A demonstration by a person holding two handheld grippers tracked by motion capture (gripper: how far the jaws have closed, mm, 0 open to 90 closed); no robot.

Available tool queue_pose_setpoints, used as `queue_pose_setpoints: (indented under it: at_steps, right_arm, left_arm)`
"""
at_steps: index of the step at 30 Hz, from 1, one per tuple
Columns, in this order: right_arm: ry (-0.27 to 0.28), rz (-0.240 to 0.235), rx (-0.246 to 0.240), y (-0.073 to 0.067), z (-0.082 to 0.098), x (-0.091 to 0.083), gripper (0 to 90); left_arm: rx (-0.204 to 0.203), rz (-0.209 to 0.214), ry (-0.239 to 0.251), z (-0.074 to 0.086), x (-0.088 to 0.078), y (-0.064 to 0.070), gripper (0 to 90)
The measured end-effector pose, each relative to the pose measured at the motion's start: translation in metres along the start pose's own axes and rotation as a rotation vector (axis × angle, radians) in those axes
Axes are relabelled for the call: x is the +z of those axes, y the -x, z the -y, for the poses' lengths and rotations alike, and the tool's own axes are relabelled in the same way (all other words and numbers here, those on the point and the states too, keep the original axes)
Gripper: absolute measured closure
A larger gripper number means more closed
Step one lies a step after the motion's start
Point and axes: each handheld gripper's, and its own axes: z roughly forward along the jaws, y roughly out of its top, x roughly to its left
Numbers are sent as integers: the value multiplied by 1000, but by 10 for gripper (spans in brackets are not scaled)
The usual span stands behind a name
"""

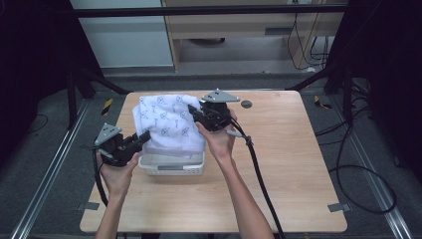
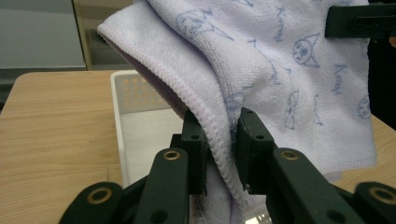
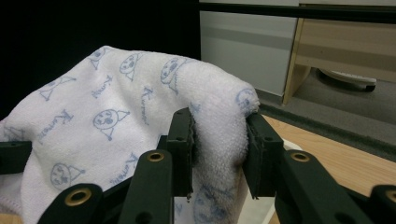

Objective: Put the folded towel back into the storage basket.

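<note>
A white towel (image 1: 166,122) printed with small blue faces hangs between my two grippers above a white perforated basket (image 1: 171,167). In the high view my left gripper (image 1: 144,136) pinches the towel's near left edge, and my right gripper (image 1: 193,110) pinches its far right edge. The left gripper view has the towel's hemmed edge (image 2: 222,140) squeezed between the black jaws, with the basket (image 2: 122,130) below. Through the right gripper view a thick fold of towel (image 3: 219,135) is clamped between the jaws.
The wooden table (image 1: 278,149) has bare surface to the right of and in front of the basket. A dark round disc (image 1: 246,104) lies near the far edge. Cables (image 1: 259,169) trail from the right gripper toward the front.
</note>
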Motion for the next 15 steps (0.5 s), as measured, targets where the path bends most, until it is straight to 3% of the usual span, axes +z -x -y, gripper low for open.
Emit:
queue_pose_setpoints:
  at_steps: [15]
  right_arm:
    - [-68, 32, -28, -2, 17, 29, 672]
  left_arm:
    - [-2, -45, -70, 15, 21, -13, 743]
